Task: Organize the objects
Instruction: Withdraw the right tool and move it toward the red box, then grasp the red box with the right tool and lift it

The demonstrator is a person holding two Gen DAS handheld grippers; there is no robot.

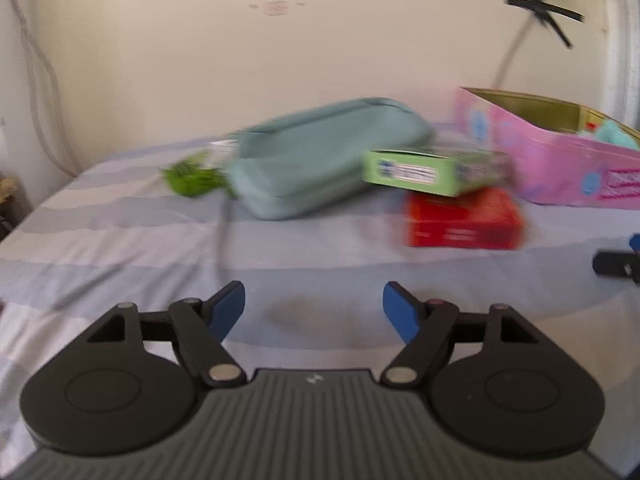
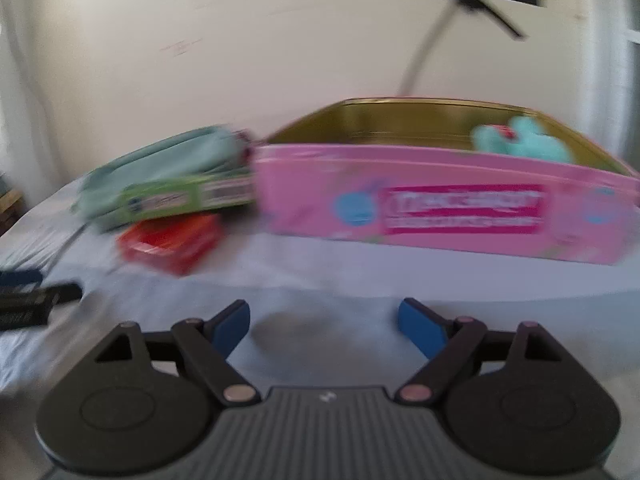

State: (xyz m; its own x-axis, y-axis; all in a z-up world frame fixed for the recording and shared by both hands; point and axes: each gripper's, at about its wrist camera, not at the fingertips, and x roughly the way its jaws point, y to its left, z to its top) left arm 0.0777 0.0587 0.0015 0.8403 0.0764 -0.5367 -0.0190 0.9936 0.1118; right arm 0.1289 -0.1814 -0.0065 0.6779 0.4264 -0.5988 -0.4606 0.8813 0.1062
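A bed (image 1: 120, 240) with a pale blue and white striped sheet carries everything. In the left wrist view, a teal pouch (image 1: 320, 160) lies near the middle, a green packet (image 1: 190, 178) just beside it at 9 o'clock. At 3 o'clock of the pouch a red box (image 1: 464, 220) rests on the sheet. A pink tin (image 1: 560, 168) sits further toward 3 o'clock, open.

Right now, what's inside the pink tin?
Inside the pink tin, a soft teal item pokes above the rim at the right end, against gold lining. The front wall hides the tin's floor and anything lower.
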